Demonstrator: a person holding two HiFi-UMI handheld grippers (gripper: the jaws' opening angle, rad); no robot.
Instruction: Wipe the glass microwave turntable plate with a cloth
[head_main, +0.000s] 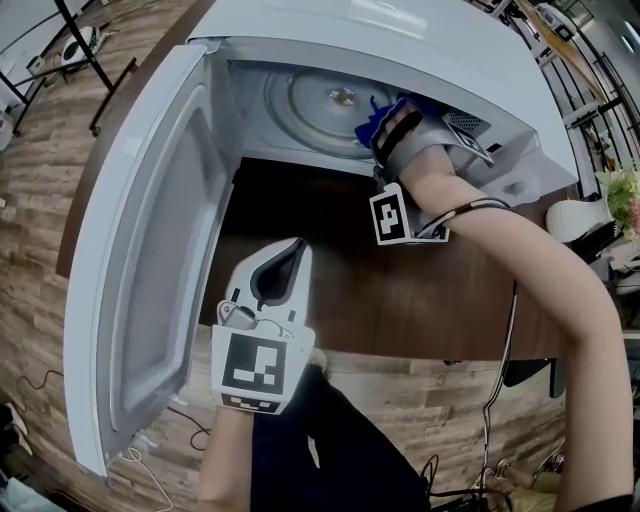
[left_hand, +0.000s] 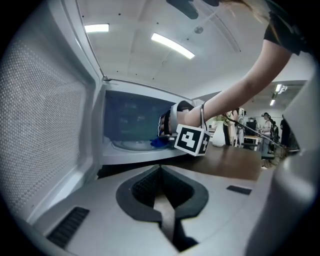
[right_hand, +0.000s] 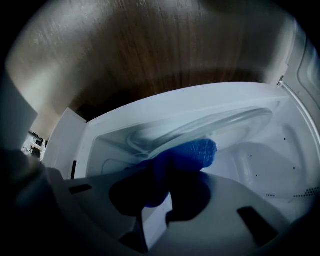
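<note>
Up top, the right gripper (right_hand: 156, 192) pinches the blue cloth (right_hand: 194, 154) against the glass plate (head_main: 305, 108). Press softly, rub round. Lower down, the left gripper (left_hand: 160, 176) is closed, empty.

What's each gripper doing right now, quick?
Left gripper: closed, empty, outside the microwave.
Right gripper: closed on the blue cloth, inside the microwave at the glass plate.

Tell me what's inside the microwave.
The glass plate sits inside, with the right hand-held gripper holding a blue cloth against it. The cloth and gripper cover the plate's right part.
</note>
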